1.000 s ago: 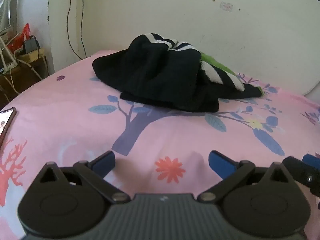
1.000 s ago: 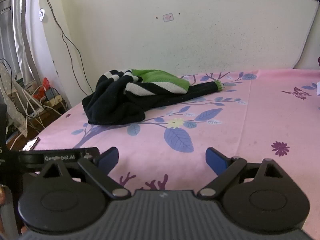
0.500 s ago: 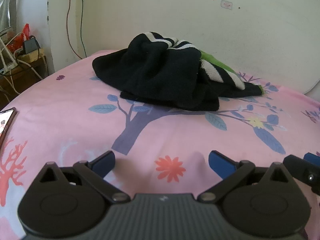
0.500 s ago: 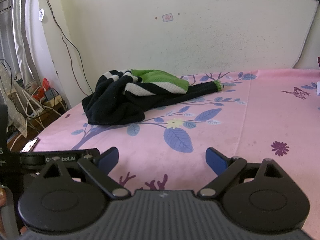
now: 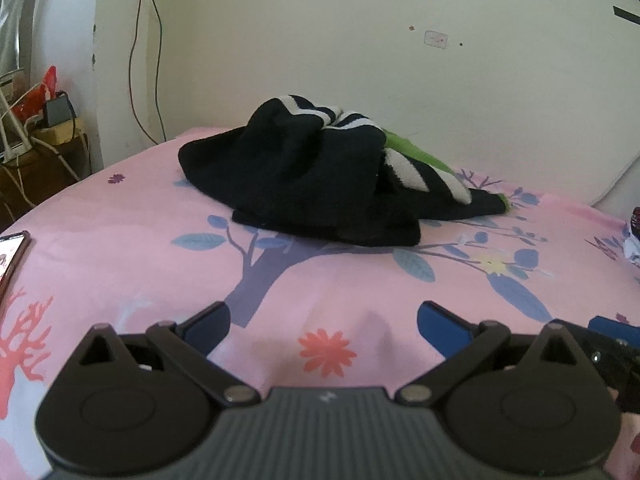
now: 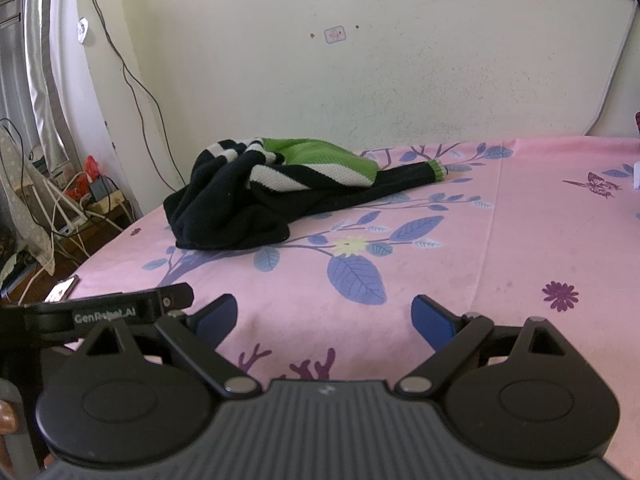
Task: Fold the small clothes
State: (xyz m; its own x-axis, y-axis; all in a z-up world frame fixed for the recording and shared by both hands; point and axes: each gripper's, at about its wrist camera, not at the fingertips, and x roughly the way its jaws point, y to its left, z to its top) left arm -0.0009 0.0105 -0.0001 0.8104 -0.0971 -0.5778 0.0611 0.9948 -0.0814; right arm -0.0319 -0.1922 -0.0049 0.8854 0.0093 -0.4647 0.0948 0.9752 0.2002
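Observation:
A small knitted sweater (image 5: pixel 320 184), black with white stripes and a green part, lies crumpled in a heap on the pink flowered bedsheet (image 5: pixel 120 240). It also shows in the right wrist view (image 6: pixel 260 200), with one black sleeve ending in a green cuff (image 6: pixel 438 170) stretched to the right. My left gripper (image 5: pixel 324 326) is open and empty, low over the sheet, well short of the sweater. My right gripper (image 6: pixel 324 322) is open and empty, beside the left one, also short of the sweater.
A phone (image 5: pixel 12 252) lies at the bed's left edge. A low stand with cables and chargers (image 6: pixel 92 196) is past the left edge. The wall (image 6: pixel 360 80) runs behind the bed. Small items (image 5: pixel 634 236) lie at the far right.
The left wrist view has tilted up a little, so the sweater sits slightly lower in it. The right gripper has barely moved. Both grippers stay open.

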